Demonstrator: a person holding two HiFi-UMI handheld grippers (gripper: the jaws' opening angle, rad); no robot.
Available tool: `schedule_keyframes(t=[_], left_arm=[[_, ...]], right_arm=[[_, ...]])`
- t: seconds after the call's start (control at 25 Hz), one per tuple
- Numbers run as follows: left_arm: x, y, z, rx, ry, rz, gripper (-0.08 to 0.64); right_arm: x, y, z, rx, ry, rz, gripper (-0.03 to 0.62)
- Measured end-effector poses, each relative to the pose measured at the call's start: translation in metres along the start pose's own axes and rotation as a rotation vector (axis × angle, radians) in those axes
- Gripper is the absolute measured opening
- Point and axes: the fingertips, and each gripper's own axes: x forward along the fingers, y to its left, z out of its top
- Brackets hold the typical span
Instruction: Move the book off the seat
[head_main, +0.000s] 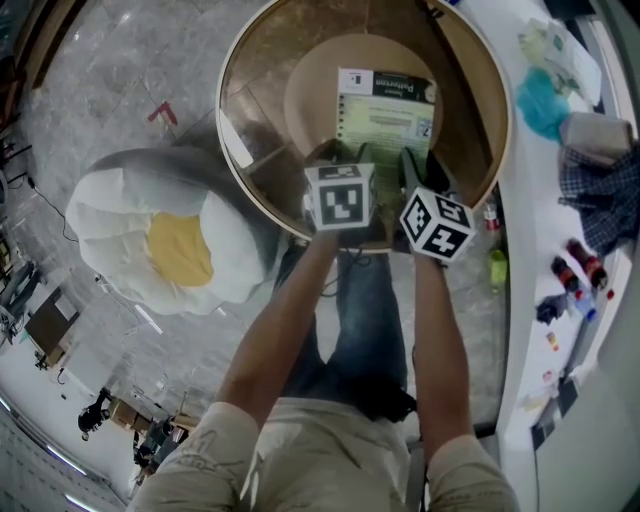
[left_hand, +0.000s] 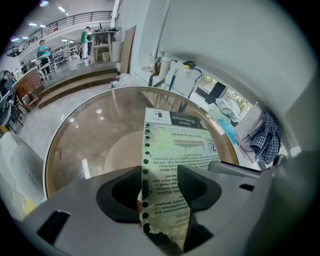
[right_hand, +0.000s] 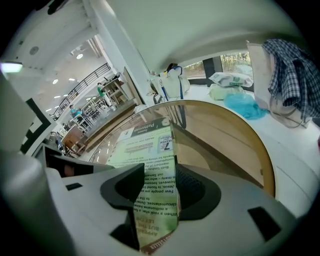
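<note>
The left tool (left_hand: 161, 192) is clamped on the near edge of the book (head_main: 388, 112), and the right tool (right_hand: 159, 192) grips that same edge just beside it. The book stretches out over the round glass worktop (head_main: 240, 100), well apart from the egg-shaped seat (head_main: 170, 240) on the floor (head_main: 110, 80).

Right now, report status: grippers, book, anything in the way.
Left gripper and right gripper both shut on the book's near edge. Book over the table, off the seat. Nothing in the way seen.
</note>
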Motion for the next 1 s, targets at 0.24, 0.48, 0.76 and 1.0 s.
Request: schedule_keyframes(t=[0.24,0.48,0.76,1.0], left_arm=[[-0.014,-0.004,0.007,0.005,-0.038,0.018,0.229],[-0.059,-0.017,0.045,0.041,-0.144,0.004,0.229],[-0.175,-0.04,0.127,0.132,-0.388,-0.001,0.228],[-0.32,-0.049,0.194,0.223,-0.689,0.007,0.228]], right_arm=[[-0.012,-0.002,0.02,0.001,-0.05,-0.031,0.201],[-0.049,0.019,0.075,-0.072,-0.142,-0.007,0.201],[-0.143,0.076,0.175,-0.193,-0.345,0.023,0.201],[-0.245,0.141,0.252,-0.295,-0.528,0.048,0.201]])
